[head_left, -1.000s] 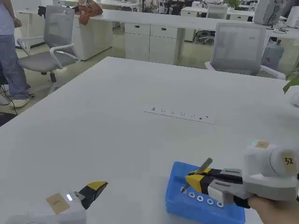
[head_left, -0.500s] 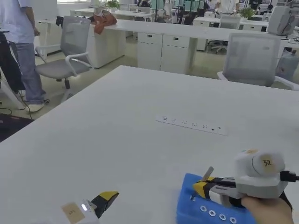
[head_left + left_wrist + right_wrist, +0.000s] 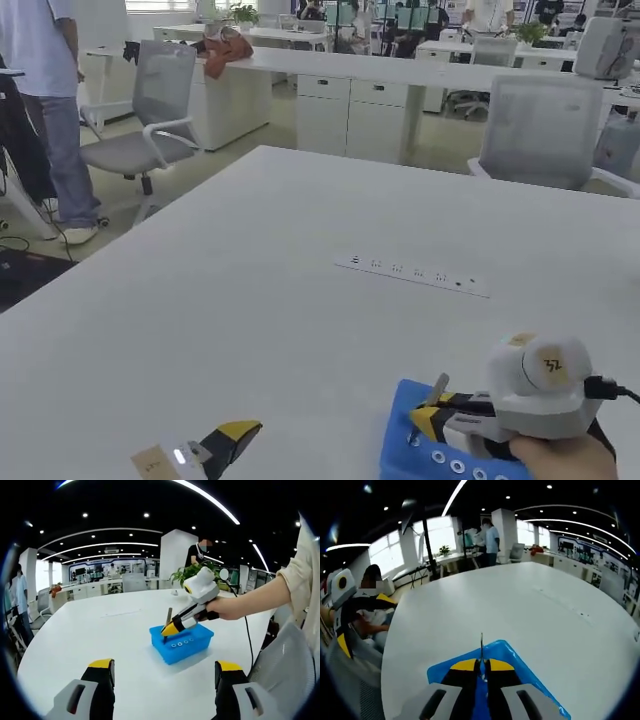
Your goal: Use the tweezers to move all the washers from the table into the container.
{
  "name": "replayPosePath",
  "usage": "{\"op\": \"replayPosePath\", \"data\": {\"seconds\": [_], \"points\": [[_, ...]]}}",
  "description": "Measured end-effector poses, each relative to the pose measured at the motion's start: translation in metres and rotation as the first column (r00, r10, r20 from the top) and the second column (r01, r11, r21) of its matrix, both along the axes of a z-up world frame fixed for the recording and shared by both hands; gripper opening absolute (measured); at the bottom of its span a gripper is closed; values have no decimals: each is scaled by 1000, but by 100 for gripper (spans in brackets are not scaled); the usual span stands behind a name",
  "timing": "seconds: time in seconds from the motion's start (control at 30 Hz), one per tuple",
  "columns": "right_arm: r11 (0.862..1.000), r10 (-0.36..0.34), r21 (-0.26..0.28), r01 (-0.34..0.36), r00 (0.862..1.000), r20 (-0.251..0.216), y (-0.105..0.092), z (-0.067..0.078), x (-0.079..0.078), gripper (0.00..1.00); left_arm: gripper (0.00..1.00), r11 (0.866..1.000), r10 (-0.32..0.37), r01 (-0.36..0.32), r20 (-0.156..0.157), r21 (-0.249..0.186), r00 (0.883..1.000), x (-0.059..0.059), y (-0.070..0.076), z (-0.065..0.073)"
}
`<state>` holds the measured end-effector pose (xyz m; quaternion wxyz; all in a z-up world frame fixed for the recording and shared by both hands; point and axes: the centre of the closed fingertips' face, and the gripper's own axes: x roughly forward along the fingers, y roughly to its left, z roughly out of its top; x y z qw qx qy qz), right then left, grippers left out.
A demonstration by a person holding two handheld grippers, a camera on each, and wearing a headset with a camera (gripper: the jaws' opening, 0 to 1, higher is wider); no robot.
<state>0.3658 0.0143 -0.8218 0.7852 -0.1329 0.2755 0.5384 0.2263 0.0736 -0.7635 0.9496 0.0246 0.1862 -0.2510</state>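
Lower right of the head view: yellow-and-black right gripper (image 3: 422,425), held in a hand (image 3: 558,463), jaws clenched on thin grey metal tweezers (image 3: 437,389). Hangs over the left end of a shallow blue plastic container (image 3: 396,462), tweezer tips pointing down into it; cannot tell whether touching anything. Inside the container, small silver ring-shaped washers (image 3: 448,464) in a row on its floor, near the bottom edge of the frame. In the right gripper view, same jaws pressed together at bottom centre, tweezers a thin line rising between them, blue container beneath.

Lower left of the head view: yellow-tipped left gripper (image 3: 236,436), well apart from the container, over bare table. In the left gripper view, jaws spread wide at bottom left and bottom right, released, grasping nothing; container and right gripper framed between them at centre.

Beneath all: broad white matte tabletop (image 3: 230,300), with a flush white socket strip (image 3: 412,273) just right of centre. Beyond the table edge, an open-plan office: grey mesh swivel chairs (image 3: 150,105) at upper left and upper right, long white desk with drawer units (image 3: 350,95) across the top, orange cloth bundle (image 3: 222,45) on it at upper left. Standing person in pale shirt and jeans (image 3: 45,80) at the far left edge. Green leafy plant (image 3: 186,573) behind the right gripper in the left gripper view, round ceiling lights (image 3: 145,515) overhead.
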Motion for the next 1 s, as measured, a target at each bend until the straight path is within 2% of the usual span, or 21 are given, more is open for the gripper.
{"op": "replayPosePath", "data": {"seconds": [0.07,0.17,0.33,0.43,0.6,0.77,0.87,0.93,1.0], "points": [[1000,22,-8,-22,998,58,0,7,1,4,84,1000,-1,1,4,-4,1000,0,-1,2],[999,36,-5,-36,995,96,0,17,-1,4,84,1000,-14,14,3,-5,1000,0,-3,5],[997,47,49,-55,989,138,-1,48,-10,3,81,999,-44,44,9,-1,999,-1,-8,13],[996,56,56,-65,986,160,-6,61,-20,3,78,997,-79,80,24,-19,997,-1,-13,25],[993,69,82,-81,987,145,-18,74,-41,3,73,990,-129,132,53,-46,990,3,-18,49],[992,74,95,-86,990,121,-32,81,-60,3,65,979,-171,177,71,-98,983,7,-26,67],[990,92,96,-101,991,94,-39,82,-73,3,59,960,-223,232,71,-156,972,8,-38,80],[988,121,90,-128,990,77,-42,83,-83,3,52,952,-260,269,78,-148,962,8,-44,85],[984,152,82,-157,986,65,-45,83,-93,3,48,941,-312,319,77,-116,947,8,-52,90]]}}
